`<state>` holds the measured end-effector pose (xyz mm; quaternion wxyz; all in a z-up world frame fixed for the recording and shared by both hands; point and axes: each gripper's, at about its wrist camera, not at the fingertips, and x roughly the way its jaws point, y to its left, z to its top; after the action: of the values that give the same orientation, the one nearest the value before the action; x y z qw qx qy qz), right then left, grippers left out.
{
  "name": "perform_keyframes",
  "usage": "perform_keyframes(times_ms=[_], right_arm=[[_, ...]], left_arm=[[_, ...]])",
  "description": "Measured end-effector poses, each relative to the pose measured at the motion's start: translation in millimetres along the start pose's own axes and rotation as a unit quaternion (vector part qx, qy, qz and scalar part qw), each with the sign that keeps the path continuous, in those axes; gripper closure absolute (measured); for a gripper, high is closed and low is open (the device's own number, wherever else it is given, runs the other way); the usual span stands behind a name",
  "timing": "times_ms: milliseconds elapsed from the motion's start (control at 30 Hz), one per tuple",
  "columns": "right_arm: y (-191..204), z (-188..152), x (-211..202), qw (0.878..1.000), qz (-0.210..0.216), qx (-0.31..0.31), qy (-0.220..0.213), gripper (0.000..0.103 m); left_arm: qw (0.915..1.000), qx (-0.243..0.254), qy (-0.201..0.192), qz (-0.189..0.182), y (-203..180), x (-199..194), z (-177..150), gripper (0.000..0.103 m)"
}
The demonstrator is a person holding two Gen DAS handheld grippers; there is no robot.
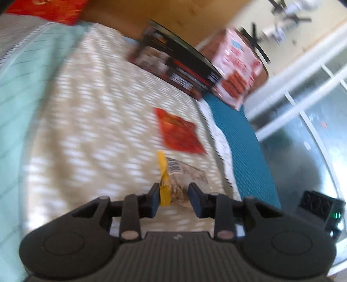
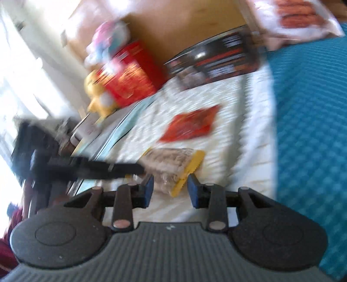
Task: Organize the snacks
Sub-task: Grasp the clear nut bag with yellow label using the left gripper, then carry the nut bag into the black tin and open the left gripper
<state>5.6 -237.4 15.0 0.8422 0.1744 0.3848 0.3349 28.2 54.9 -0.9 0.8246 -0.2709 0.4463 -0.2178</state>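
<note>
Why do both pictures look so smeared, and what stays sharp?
Left wrist view: motion blur streaks the bedspread and red packet; only the left gripper is crisp. Right wrist view: equally smeared, window glare washes out the left edge, and the right gripper stays sharp. Fisheye bends both.

I am in a home bedroom: a bed with a cream patterned quilt, a teal blanket, a wooden headboard and plush toys.
</note>
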Motion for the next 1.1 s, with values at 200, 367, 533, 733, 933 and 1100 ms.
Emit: perform_keyframes(times_ms=[200,367,533,733,933,1100], right_arm=[[24,4,4,0.998,-0.019,-0.068,-0.004,0.060],[18,-8,6,0.993,-0.054,-0.109,0.009,0.054],[34,-23,17,0.972,-0.098,-0.212,0.011,0.053],[40,-19,37,0.964,-0.105,-0.245,-0.002,0.071],[43,0,35,0.964,-0.096,-0.243,-0.040,0.076],[41,43,41,0.954,-0.114,-0.264,-0.088,0.076]], left_arm=[[0.9993,-0.001,-0.031,0.019,8,-26,5,0.063],[0.9995,0.027,-0.011,0.011,-7,-6,11,0.058],[0.9980,0.062,0.006,0.009,-21,16,6,0.061],[0.9987,0.049,0.007,0.013,-17,17,12,0.076],[0.9964,0.082,-0.022,-0.005,-35,1,41,0.078],[0.9908,0.122,-0.058,-0.008,-59,7,97,0.078]])
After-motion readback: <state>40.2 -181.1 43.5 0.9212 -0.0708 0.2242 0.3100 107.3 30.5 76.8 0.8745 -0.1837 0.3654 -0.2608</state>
